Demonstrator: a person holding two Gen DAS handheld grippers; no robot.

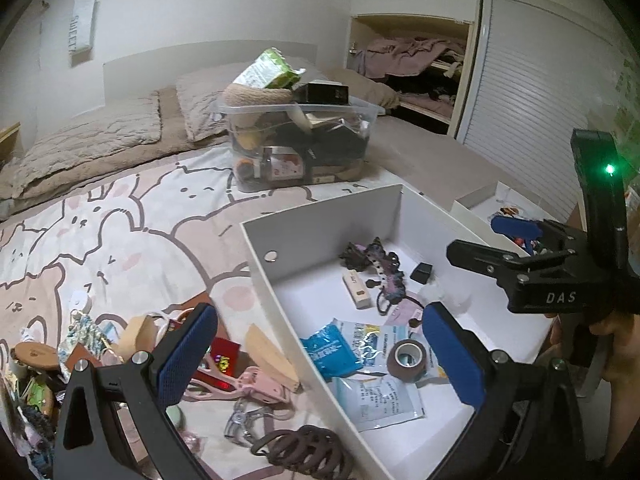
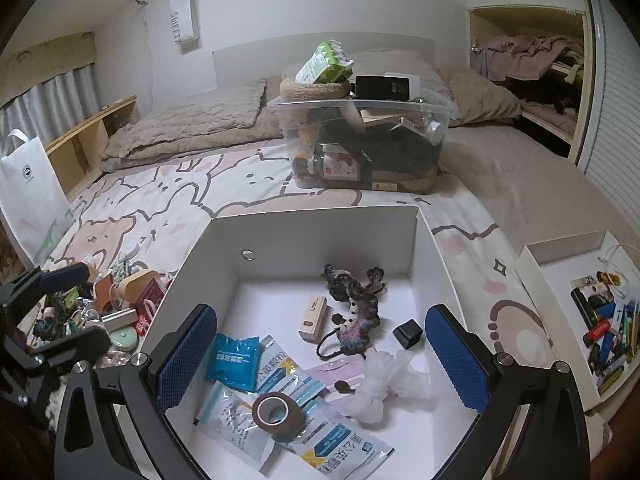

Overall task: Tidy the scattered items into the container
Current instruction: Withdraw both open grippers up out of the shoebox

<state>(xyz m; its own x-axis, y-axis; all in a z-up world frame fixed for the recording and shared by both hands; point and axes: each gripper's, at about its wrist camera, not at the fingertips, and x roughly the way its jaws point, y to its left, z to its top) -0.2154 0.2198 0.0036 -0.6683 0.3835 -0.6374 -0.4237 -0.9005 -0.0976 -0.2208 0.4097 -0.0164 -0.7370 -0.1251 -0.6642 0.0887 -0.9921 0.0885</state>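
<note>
right wrist view, scattered items (image 2: pixel 120 308) at frame's left partly hidden behind left gripper (image 2: pixel 60 308), white container (image 2: pixel 320 228) on bed (image 2: pixel 168 196) cut off below, right gripper (image 2: pixel 320 360) fingers spread wide, empty, left likewise

On the bed (image 2: pixel 520 184), an open box (image 2: pixel 320 232) in front. Inside it: tape roll (image 2: pixel 271 408) on packets (image 2: pixel 340 448) at the near side, hair tie (image 2: pixel 356 304) and small cube (image 2: pixel 408 333) farther back. Behind the box, a loaded bin (image 2: pixel 360 152). Left of the box, a heap of scattered items (image 1: pixel 120 344). Right of it, a tray (image 2: pixel 560 264) with lighters (image 2: pixel 604 332).
</note>
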